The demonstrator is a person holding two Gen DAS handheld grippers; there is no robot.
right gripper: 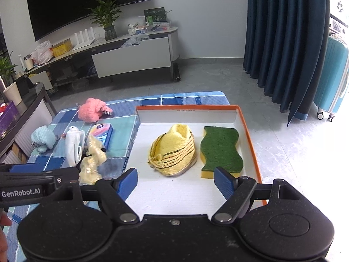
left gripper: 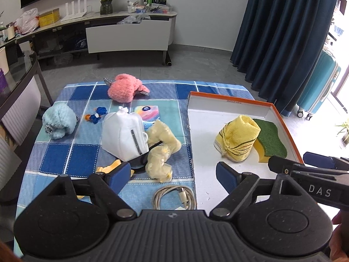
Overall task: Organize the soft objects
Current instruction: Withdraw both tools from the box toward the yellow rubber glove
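Hovering left gripper (left gripper: 172,175): fingers spread wide with nothing between them, poised above the near edge of the checked blue cloth (left gripper: 65,152), over the coiled cable (left gripper: 174,196).
Right gripper (right gripper: 175,182): fingers likewise spread apart and empty, held above the near part of the orange-rimmed box lid (right gripper: 250,135); its side also shows at the right edge of the left wrist view.
Box lid contents: a yellow knitted cloth with dark stripes (right gripper: 172,152) lies bunched in the middle of the white floor; a sponge with a green scouring top and yellow base (right gripper: 220,150) lies just to its right, near the lid's right wall. In the left wrist view the cloth overlaps the sponge's edge.
Cloth, centre: a white mask-like pouch (left gripper: 124,135) stands propped up, with a crumpled pale yellow glove (left gripper: 161,150) touching its right side and a dark strap running beneath both.
Cloth, behind the pouch: a colourful tissue packet (left gripper: 147,113) lies flat, partly hidden.
Cloth, far side: a fluffy pink soft item (left gripper: 124,89) with checked trim.
Cloth, left edge: a fluffy light blue soft item (left gripper: 59,122); a small blue toy figure (left gripper: 97,114) lies between it and the pouch.
Cloth, near left: a yellow scrap (left gripper: 109,168) peeks out beside the left finger.
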